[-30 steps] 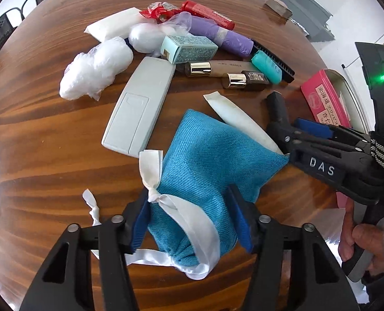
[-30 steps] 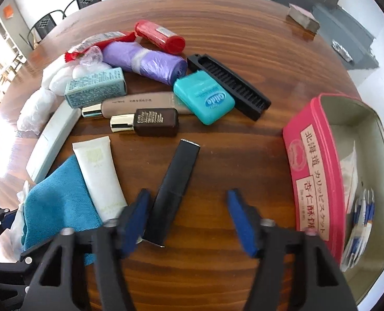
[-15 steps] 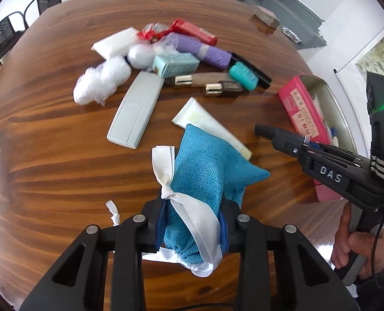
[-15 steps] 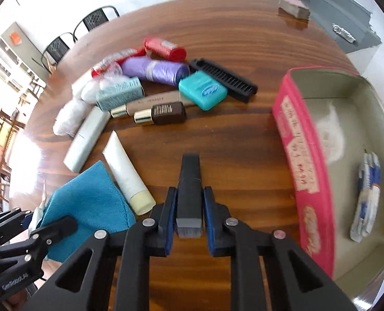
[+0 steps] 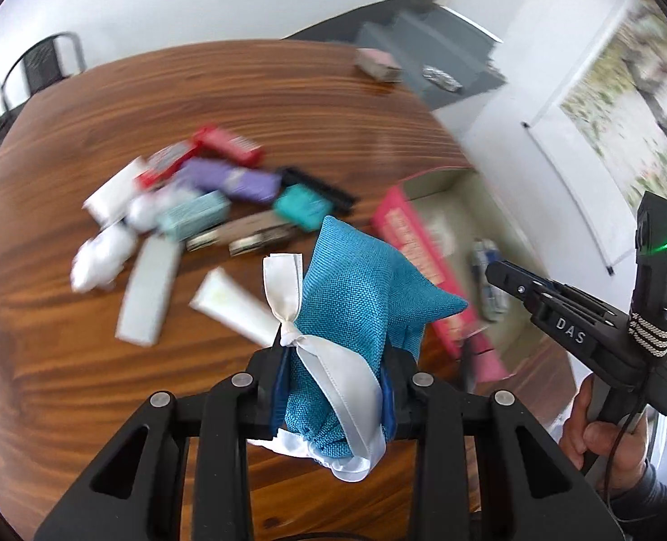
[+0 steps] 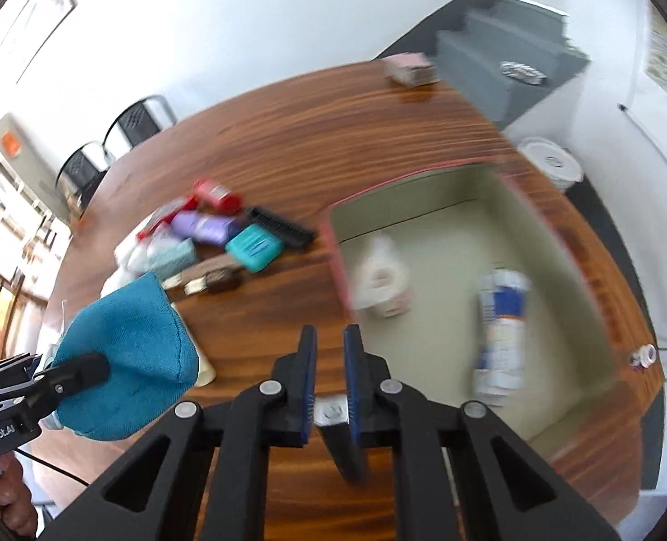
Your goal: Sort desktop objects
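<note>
Left gripper [image 5: 333, 387]: we saw it clamped on a teal woven fabric pouch [image 5: 356, 297] tied with a white satin ribbon [image 5: 333, 369], held clear above the round wooden table [image 5: 85, 360].
Right gripper [image 6: 330, 378]: we saw its jaws closed on a slim black bar with a silver end [image 6: 333, 414], hanging tilted below the pads.
Pink-walled open box [image 6: 423, 207]: at two o'clock from the right gripper, near the table's edge; a white packet [image 6: 381, 279] and a blue-and-white tube [image 6: 500, 315] lay inside, with bare floor between them.
Loose items [image 5: 225, 207]: we saw them blurred, clustered at eleven o'clock from the pouch.
Open room: we saw bare wood around the cluster.
</note>
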Motion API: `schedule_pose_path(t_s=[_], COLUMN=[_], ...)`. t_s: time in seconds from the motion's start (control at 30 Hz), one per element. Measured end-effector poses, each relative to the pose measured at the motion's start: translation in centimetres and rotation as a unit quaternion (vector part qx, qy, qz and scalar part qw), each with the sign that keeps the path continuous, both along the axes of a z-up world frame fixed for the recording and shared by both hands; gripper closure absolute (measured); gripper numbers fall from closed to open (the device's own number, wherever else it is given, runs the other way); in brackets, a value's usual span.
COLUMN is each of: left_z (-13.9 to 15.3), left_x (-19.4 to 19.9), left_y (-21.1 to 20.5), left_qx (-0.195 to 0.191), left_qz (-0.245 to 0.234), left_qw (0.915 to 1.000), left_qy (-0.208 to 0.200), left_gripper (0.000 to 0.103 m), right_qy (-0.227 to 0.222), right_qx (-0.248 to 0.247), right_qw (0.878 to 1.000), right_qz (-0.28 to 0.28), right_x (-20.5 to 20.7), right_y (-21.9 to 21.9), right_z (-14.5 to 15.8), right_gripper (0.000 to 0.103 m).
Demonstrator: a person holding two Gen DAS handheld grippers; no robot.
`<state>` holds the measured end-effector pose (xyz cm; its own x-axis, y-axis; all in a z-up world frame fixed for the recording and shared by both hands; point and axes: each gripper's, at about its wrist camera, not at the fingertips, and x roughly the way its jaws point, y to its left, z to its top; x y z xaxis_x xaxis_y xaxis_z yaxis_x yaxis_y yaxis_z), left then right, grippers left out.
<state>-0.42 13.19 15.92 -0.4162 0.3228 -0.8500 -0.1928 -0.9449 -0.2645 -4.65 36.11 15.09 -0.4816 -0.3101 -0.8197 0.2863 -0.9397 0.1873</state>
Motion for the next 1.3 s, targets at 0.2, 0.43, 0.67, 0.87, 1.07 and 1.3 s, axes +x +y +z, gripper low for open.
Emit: schedule_pose_path(t_s=[0.2,0.43,0.67,0.87,1.07,1.3], left_z=[1.2,1.5,0.2,-0.5,-0.4,-0.8], left_x=[-1.6,-2.7,-1.8,-1.0,-0.5,-0.1], left_y=[6.0,8.3,6.9,6.6,7.0,5.5], left_qx=[0.014,0.013,0.009,0.008,0.012,0.012], left_qz=[-0.056,-0.071,-0.054,-0.053,-0.06,-0.046], left_qw=[0.9982,0.9972,0.9985,0.9985,0.998,0.9987], left_qy=[0.016,0.018,-0.003,-0.013,-0.014,-0.02], left_gripper=[0.069,0.069,0.069,0.069,0.069,0.068], right_qy=[-0.004,-0.069,-0.147,-0.157,-0.15,-0.167], right_qx=[0.004,-0.06,0.004,0.059,0.077,0.114], right_qw=[0.999,0.994,0.976,0.96,0.944,0.921], right_qz=[-0.043,0.054,0.159,0.223,0.283,0.334], right_x=[-0.3,2.6,8.0,11.0,11.5,12.0], right_y=[4.2,5.5,6.4,7.0,5.5,5.6], right_z=[-0.7,-2.4,-7.3,-9.5,-10.3,-10.3], right_gripper=[0.09,0.085,0.026,0.026,0.028,0.034])
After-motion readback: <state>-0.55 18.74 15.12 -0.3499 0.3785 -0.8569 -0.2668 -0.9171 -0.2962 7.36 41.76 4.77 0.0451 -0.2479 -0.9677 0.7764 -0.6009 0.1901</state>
